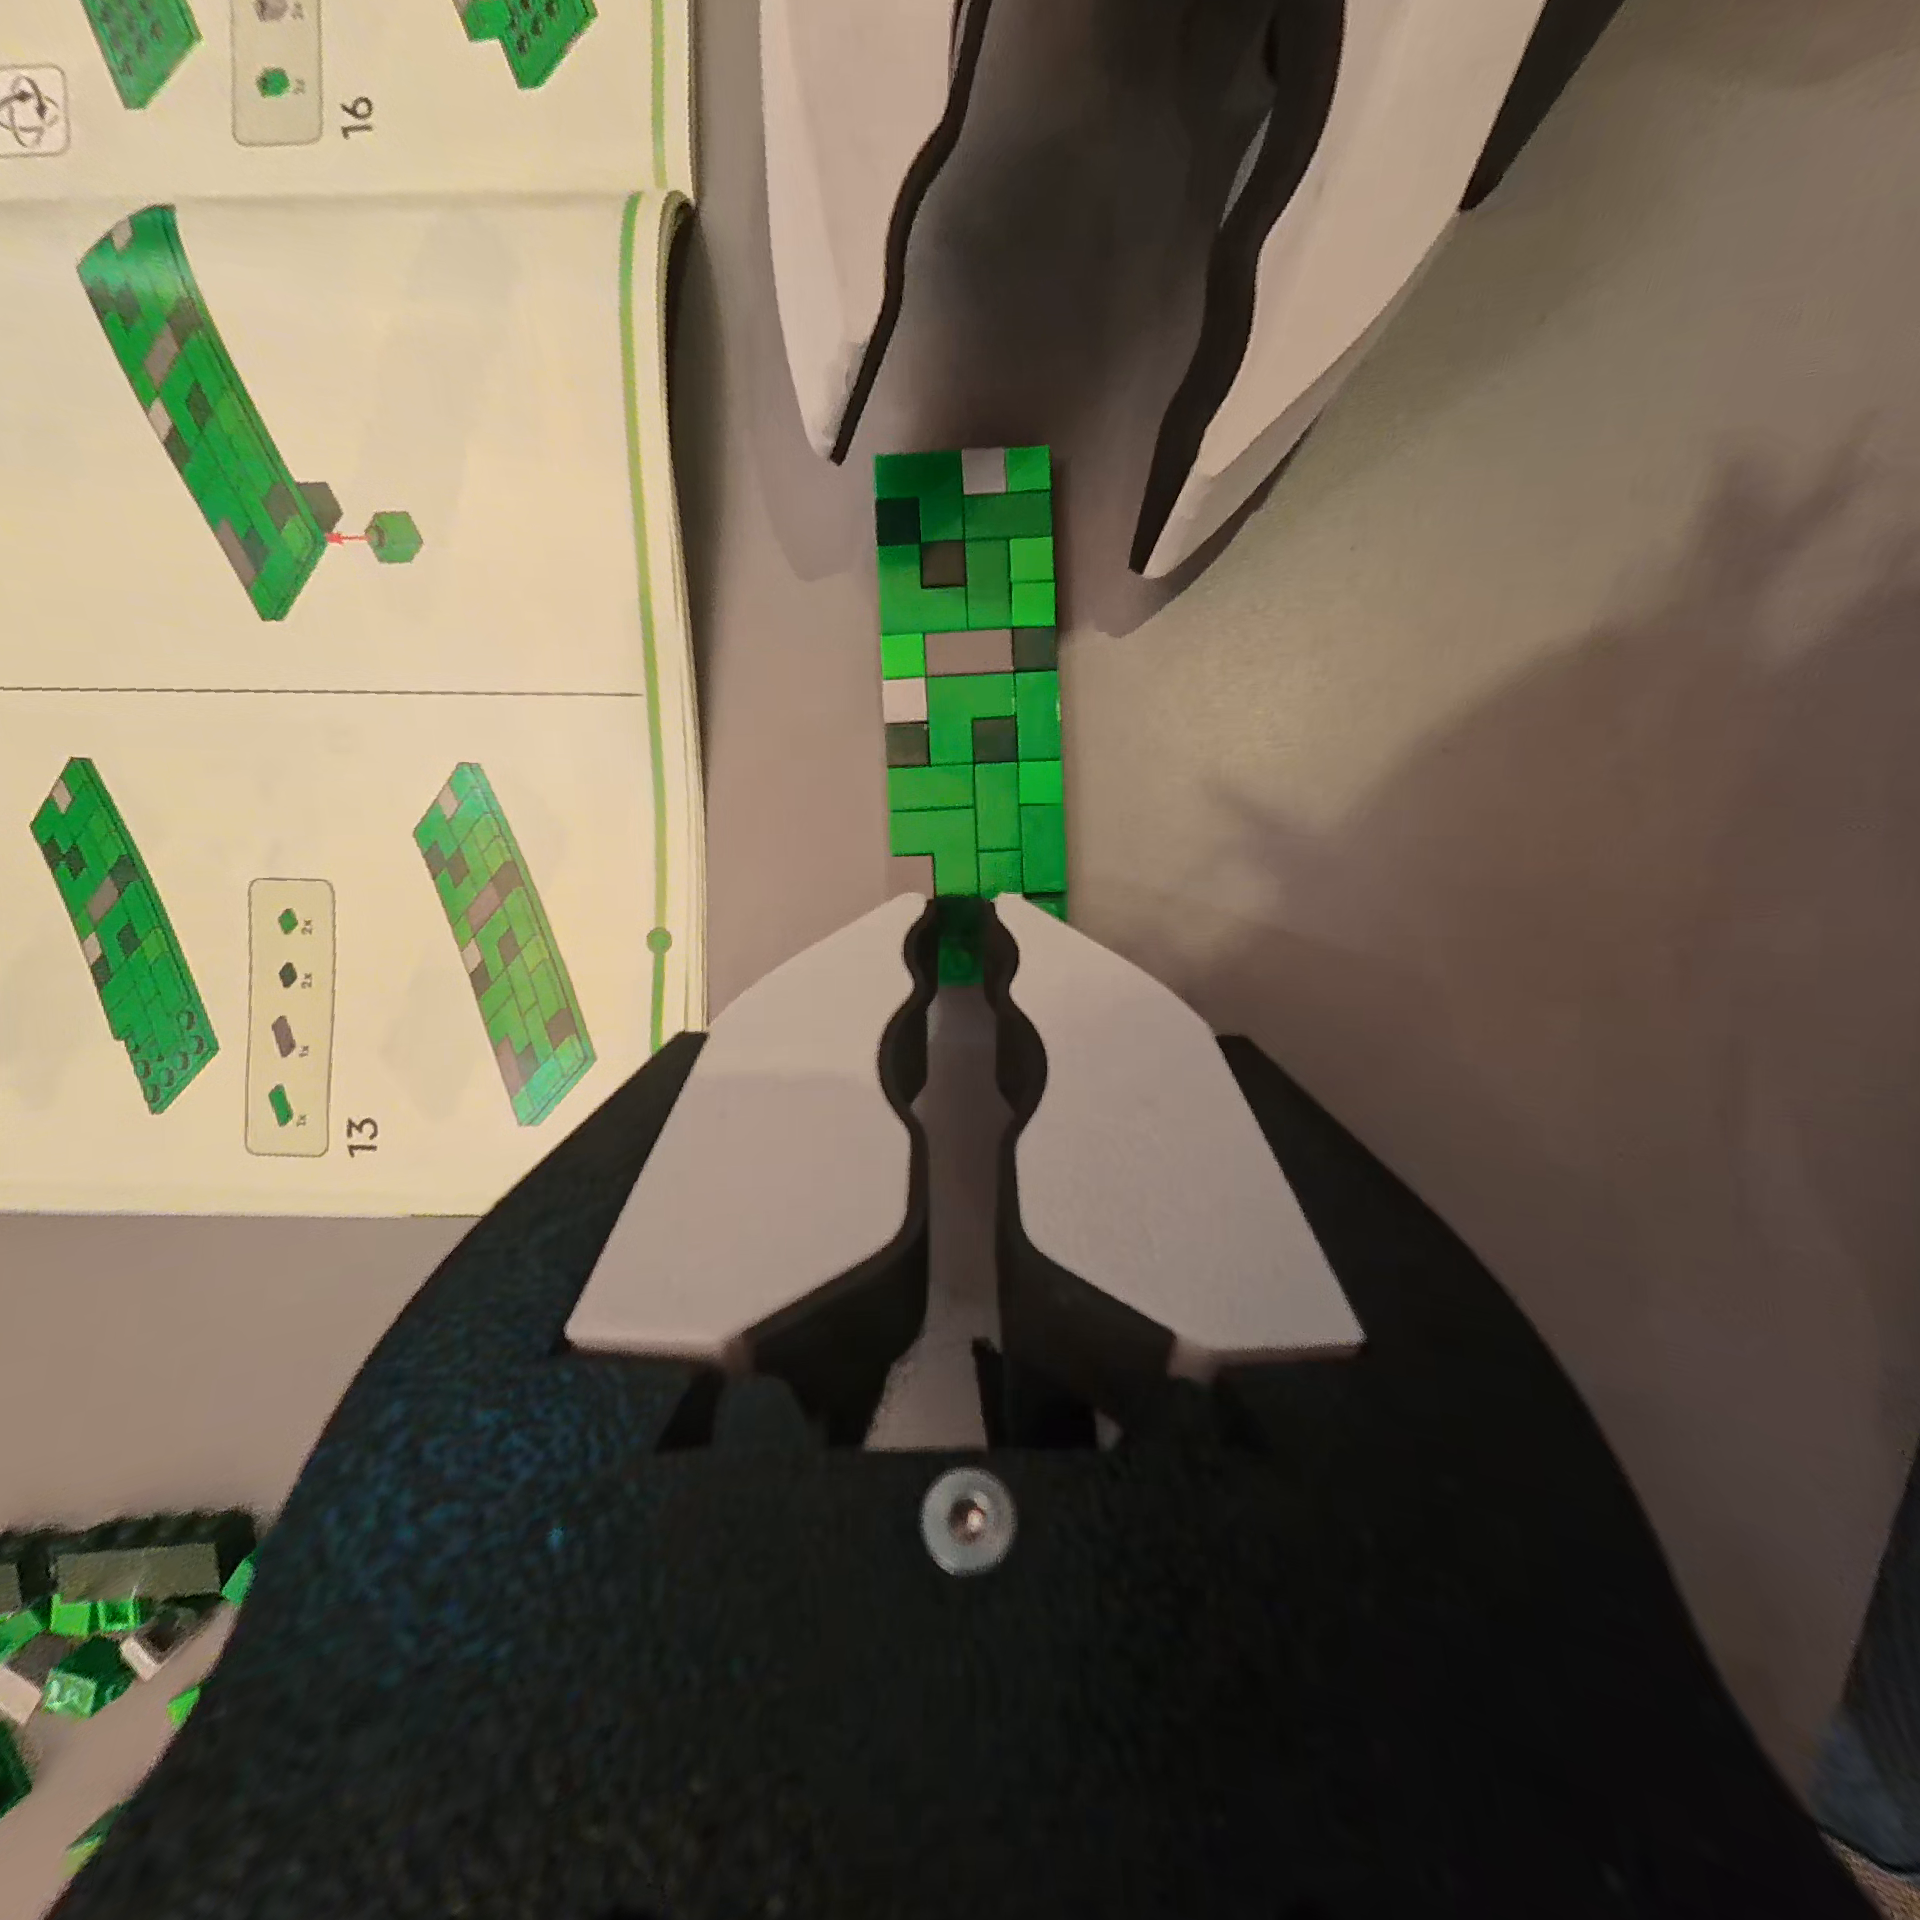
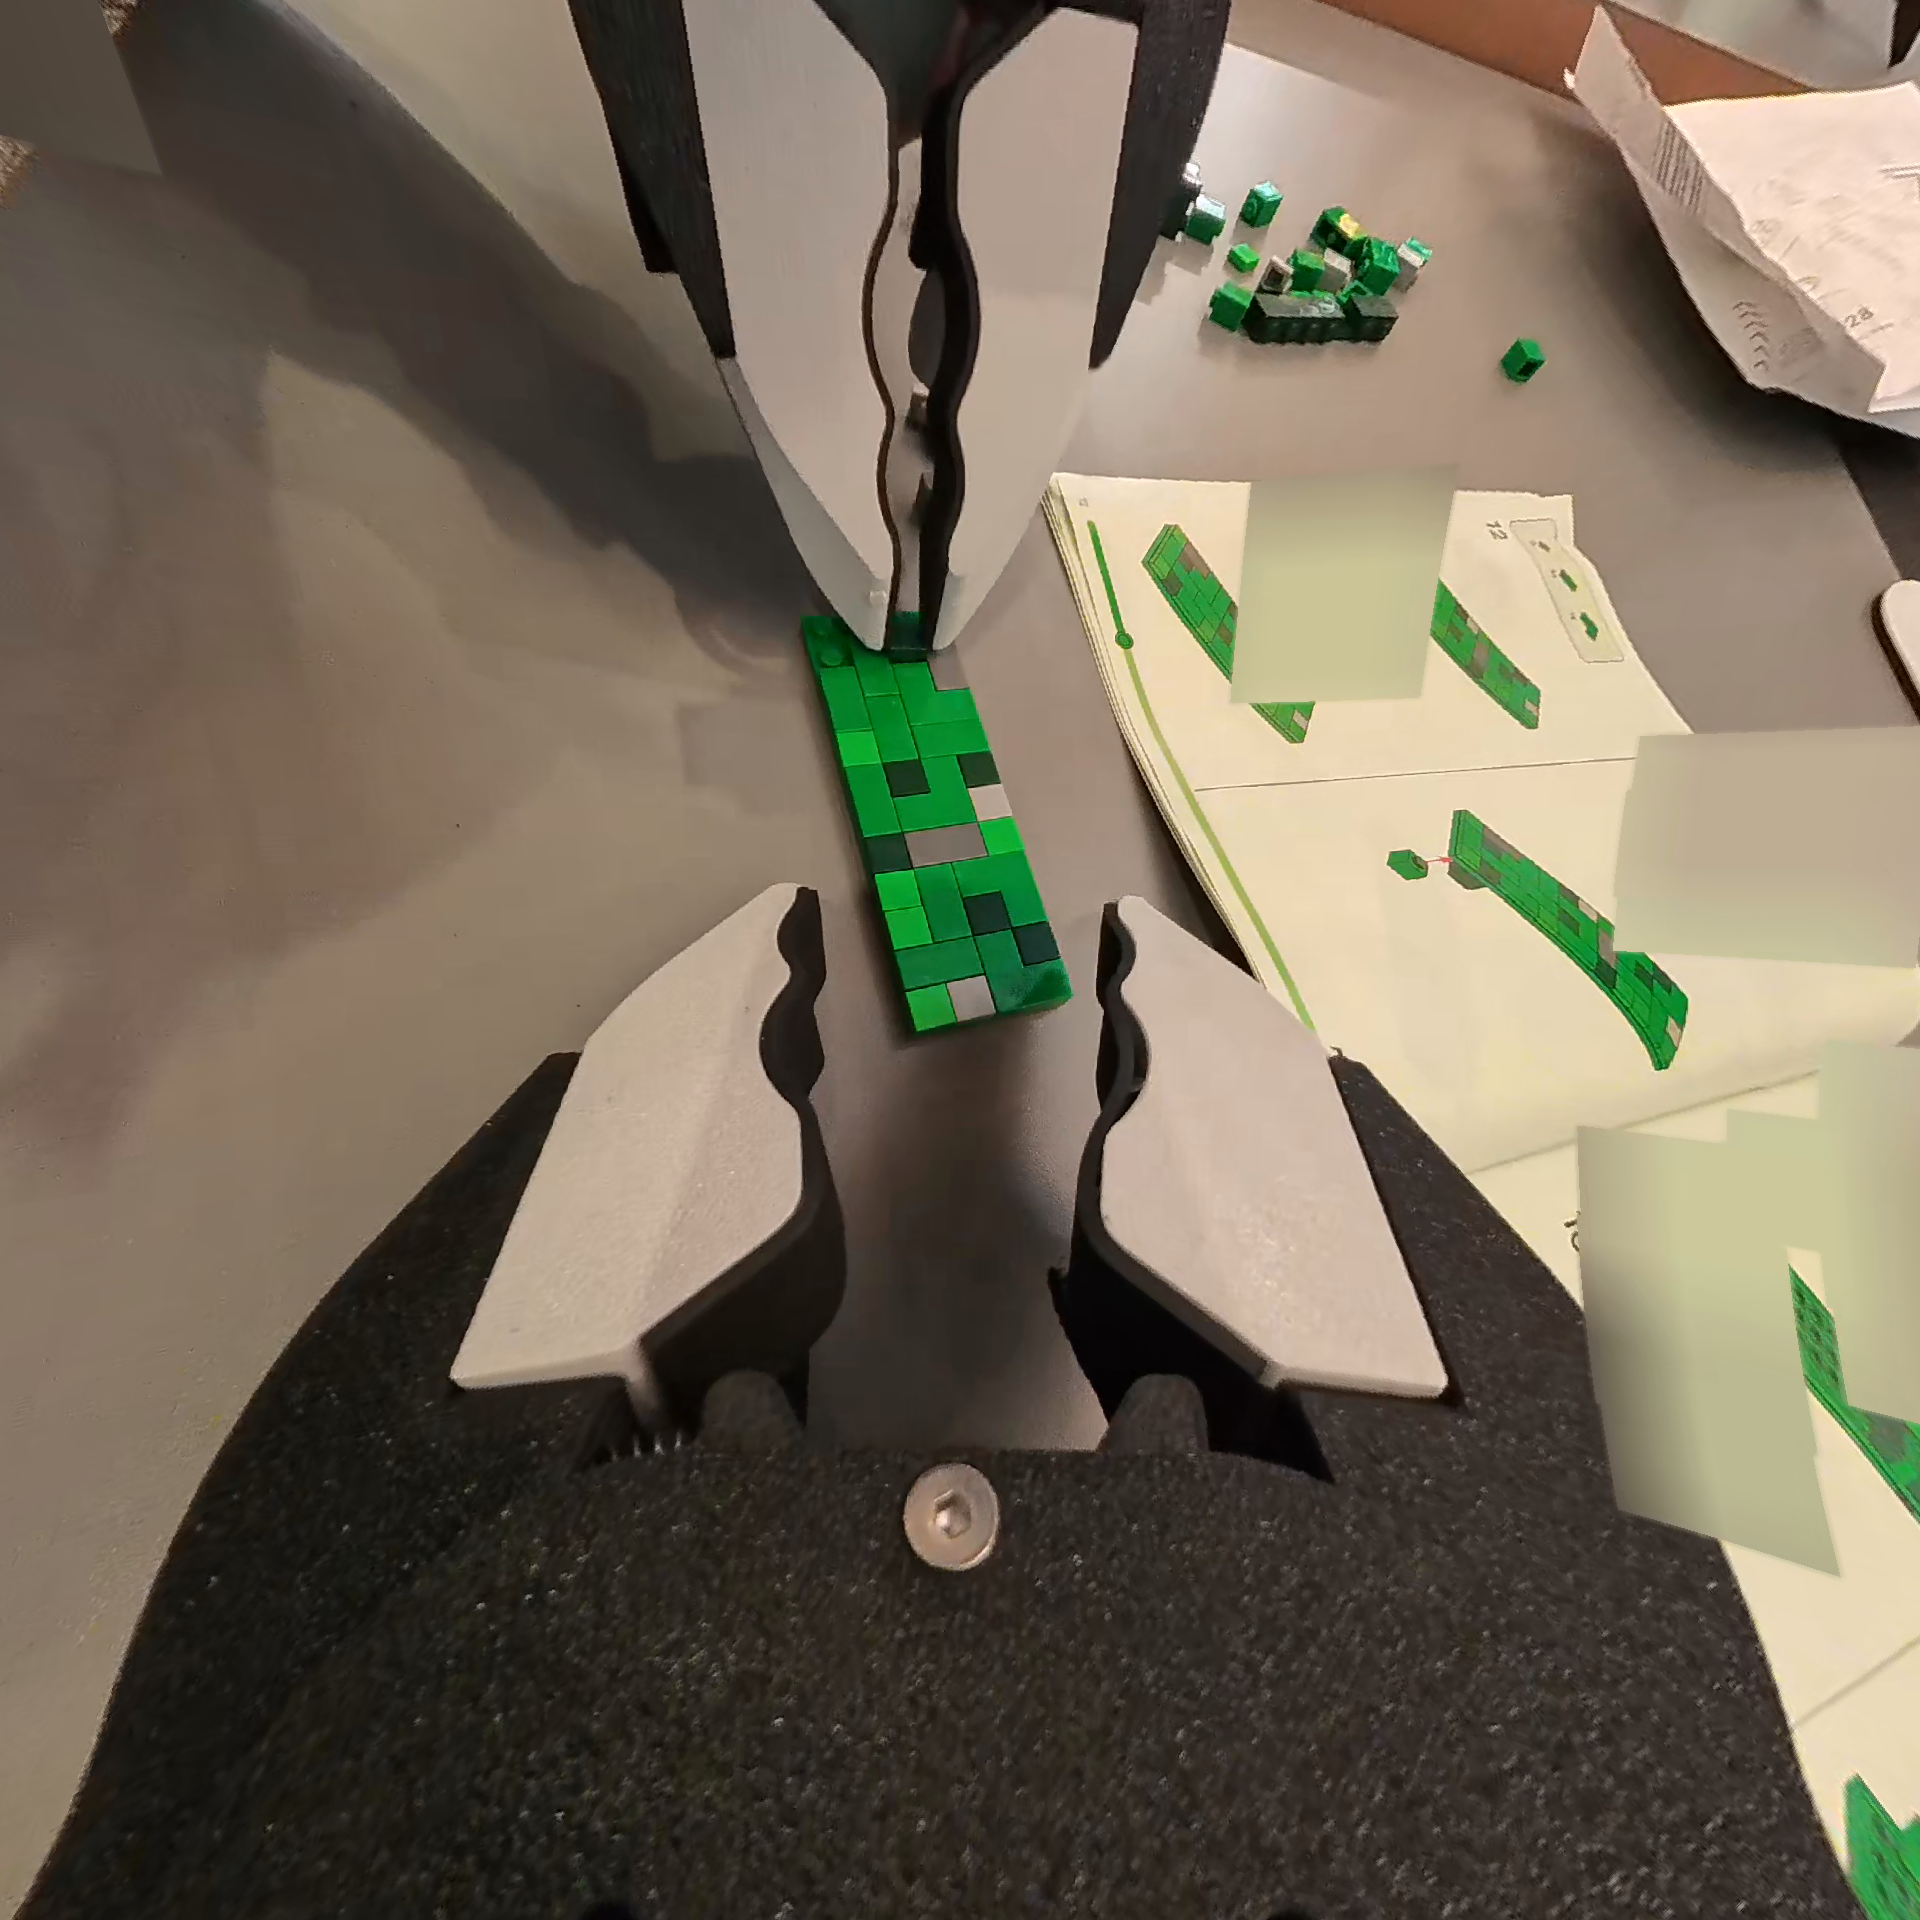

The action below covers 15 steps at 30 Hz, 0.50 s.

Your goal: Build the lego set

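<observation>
Left tongs (image 1: 964, 940): pretty much closed, pinching a small green brick (image 1: 961, 951) right at the near end of the plate, lower middle of the left wrist view. In the right wrist view they come down from the top of the frame onto the far end of the plate.

Right tongs (image 2: 961, 961): spread wide, nothing in them. Tips sit either side of the plate's near end in the right wrist view, can't tell if they touch it. In the left wrist view they're up top, by the plate's far end.

Lego plate (image 1: 971, 665): long green strip tiled in greens, dark greens and a few grey squares, lying flat on the desk (image 1: 1455, 831), dead centre in both views. A couple of bare studs show at the end where the left tongs are.

Booklet (image 1: 312, 675): open instruction pages, left side of the left wrist view, right side of the other one, just beside the plate.

Loose bricks (image 2: 1320, 275): little green and grey pile, upper right of the right wrist view, well apart from the plate. One single green brick (image 2: 1522, 361) sits off to the side of it.

Crumpled paper (image 2: 1766, 208): top right corner of the right wrist view.
</observation>
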Each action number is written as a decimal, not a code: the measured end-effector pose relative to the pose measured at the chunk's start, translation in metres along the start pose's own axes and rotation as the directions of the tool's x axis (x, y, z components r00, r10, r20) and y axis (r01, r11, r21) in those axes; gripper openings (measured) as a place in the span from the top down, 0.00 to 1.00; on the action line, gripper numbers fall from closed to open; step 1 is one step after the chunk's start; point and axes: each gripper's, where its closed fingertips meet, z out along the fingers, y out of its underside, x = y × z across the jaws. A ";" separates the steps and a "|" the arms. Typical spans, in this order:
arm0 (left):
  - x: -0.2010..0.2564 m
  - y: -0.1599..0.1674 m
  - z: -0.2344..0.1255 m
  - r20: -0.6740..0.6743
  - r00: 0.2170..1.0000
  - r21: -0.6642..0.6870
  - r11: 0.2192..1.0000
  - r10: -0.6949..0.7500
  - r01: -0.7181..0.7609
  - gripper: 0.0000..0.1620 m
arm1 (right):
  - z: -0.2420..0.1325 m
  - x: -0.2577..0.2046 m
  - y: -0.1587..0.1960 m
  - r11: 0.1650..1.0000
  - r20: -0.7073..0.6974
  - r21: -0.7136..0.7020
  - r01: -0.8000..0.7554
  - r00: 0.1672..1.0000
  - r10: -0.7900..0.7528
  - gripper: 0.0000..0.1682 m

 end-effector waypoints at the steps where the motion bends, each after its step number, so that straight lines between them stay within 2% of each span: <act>1: 0.000 0.000 0.000 -0.003 1.000 -0.002 1.000 -0.004 0.004 0.96 | 0.000 0.000 0.000 1.000 0.000 0.000 0.000 1.000 0.000 0.70; 9: 0.000 0.001 -0.001 -0.001 1.000 -0.004 1.000 -0.021 0.021 0.96 | 0.000 0.000 0.000 1.000 0.000 0.001 0.002 1.000 -0.002 0.70; 11: 0.001 0.000 -0.003 -0.006 1.000 0.014 0.999 -0.031 0.031 0.89 | 0.000 0.000 0.000 1.000 -0.001 0.002 0.003 1.000 -0.003 0.70; 15: 0.004 0.003 -0.010 -0.032 0.998 0.059 0.997 -0.052 0.054 0.82 | 0.001 -0.001 0.001 1.000 0.039 -0.007 -0.021 0.999 0.021 0.69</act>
